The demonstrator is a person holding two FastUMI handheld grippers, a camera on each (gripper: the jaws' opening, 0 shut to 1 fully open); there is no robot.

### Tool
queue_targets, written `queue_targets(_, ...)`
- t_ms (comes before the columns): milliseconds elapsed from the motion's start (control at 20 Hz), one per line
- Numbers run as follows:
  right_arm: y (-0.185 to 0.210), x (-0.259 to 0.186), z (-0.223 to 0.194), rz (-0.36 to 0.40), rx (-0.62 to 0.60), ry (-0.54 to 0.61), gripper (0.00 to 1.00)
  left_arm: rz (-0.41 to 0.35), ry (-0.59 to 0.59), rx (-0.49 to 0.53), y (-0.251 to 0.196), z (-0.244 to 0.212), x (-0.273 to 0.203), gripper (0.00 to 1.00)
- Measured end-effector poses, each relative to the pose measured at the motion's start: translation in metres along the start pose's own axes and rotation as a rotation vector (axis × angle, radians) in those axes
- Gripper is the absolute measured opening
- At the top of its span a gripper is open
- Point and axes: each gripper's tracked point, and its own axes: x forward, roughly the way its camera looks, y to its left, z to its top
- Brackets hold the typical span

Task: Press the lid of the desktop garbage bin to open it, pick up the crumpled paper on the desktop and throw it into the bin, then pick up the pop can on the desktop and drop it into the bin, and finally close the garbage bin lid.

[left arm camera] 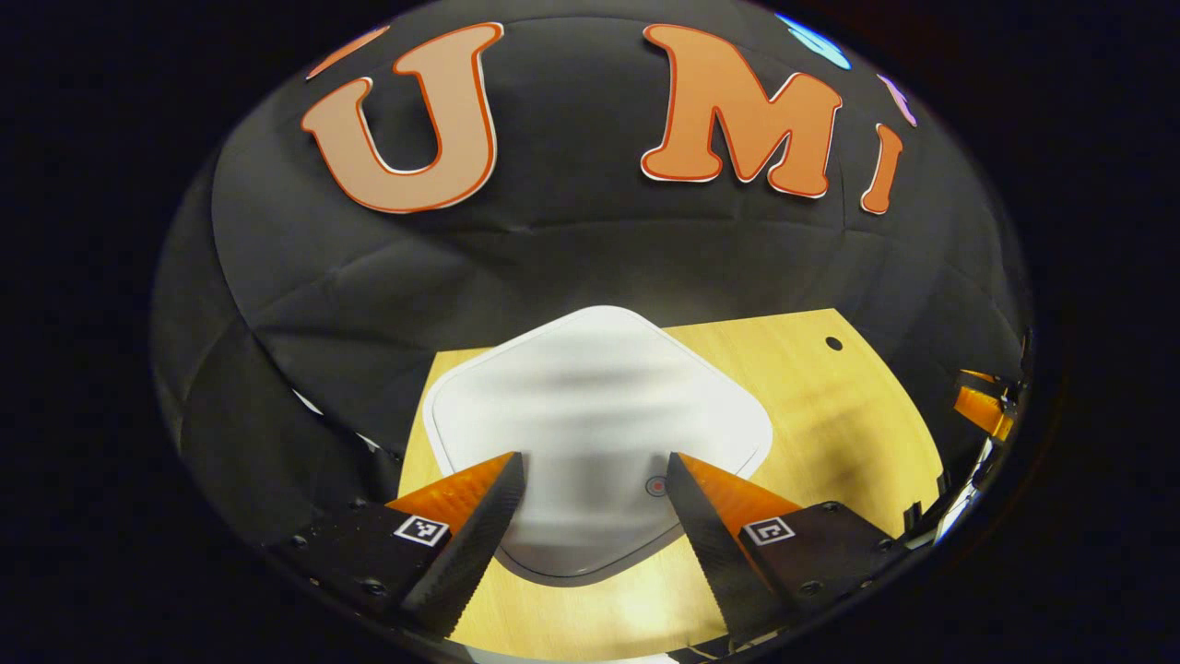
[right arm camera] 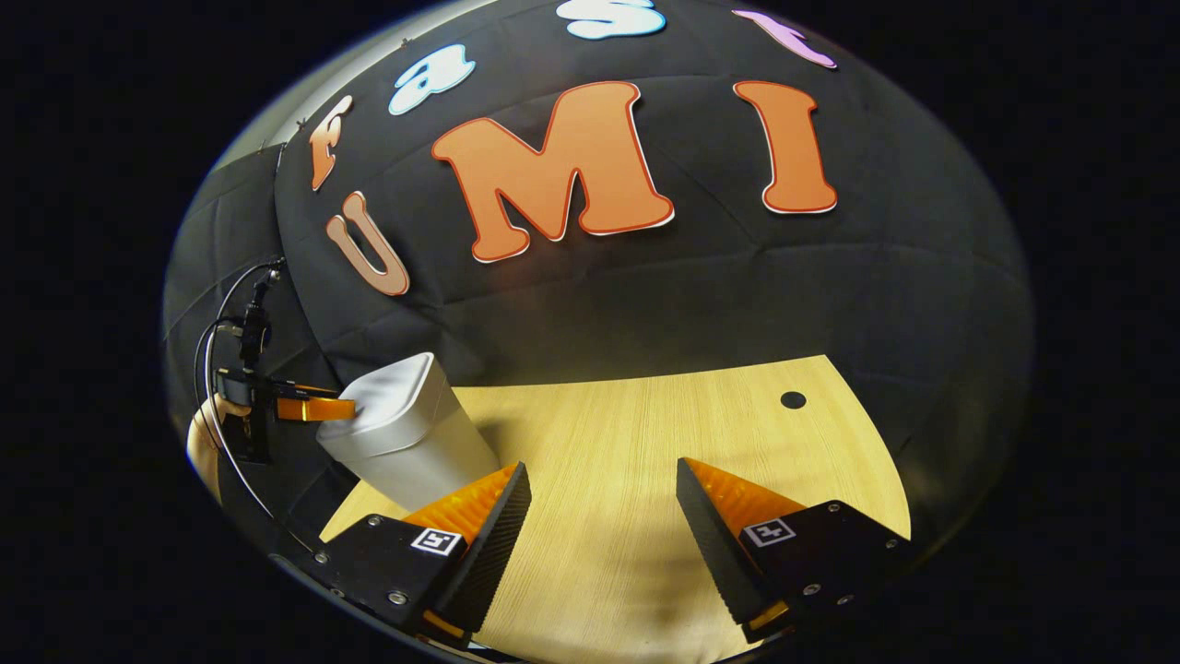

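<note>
The white desktop bin's lid (left arm camera: pixel 590 415) lies shut and flat just ahead of my left gripper (left arm camera: pixel 595 475), which is open, its fingers either side of the lid's near corner and above it. A small round mark (left arm camera: pixel 655 485) sits on the lid near that corner. In the right gripper view the same bin (right arm camera: pixel 406 433) stands at the table's left, lid down, with the left gripper (right arm camera: pixel 309 409) and the hand (right arm camera: pixel 205 443) holding it just to its left. My right gripper (right arm camera: pixel 604 489) is open over bare wood with nothing between its fingers.
The wooden table (right arm camera: pixel 645 433) runs back to the black cloth wall and has a small dark hole (right arm camera: pixel 793 400) near its far right corner. A cable (right arm camera: pixel 217 369) hangs behind the left gripper. Part of the other gripper (left arm camera: pixel 985 408) shows at the right of the left gripper view.
</note>
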Motion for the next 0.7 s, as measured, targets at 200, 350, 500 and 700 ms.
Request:
queue_targets(200,0.0,0.0,0.011,-0.011,0.001,-0.022,0.95,0.023,-0.118,-0.011,-0.008,0.028,-0.011,1.0)
queue_targets(350,0.0,-0.005,0.027,-0.026,-0.02,-0.059,0.95,-0.009,-0.23,-0.055,-0.031,0.053,-0.031,0.99)
queue_targets(500,0.002,-0.01,0.049,-0.039,-0.035,-0.116,0.95,-0.049,-0.349,-0.097,-0.058,0.081,-0.057,0.99)
queue_targets(700,0.004,-0.02,0.075,-0.076,-0.085,-0.201,0.95,-0.109,-0.53,-0.119,-0.089,0.118,-0.094,0.98)
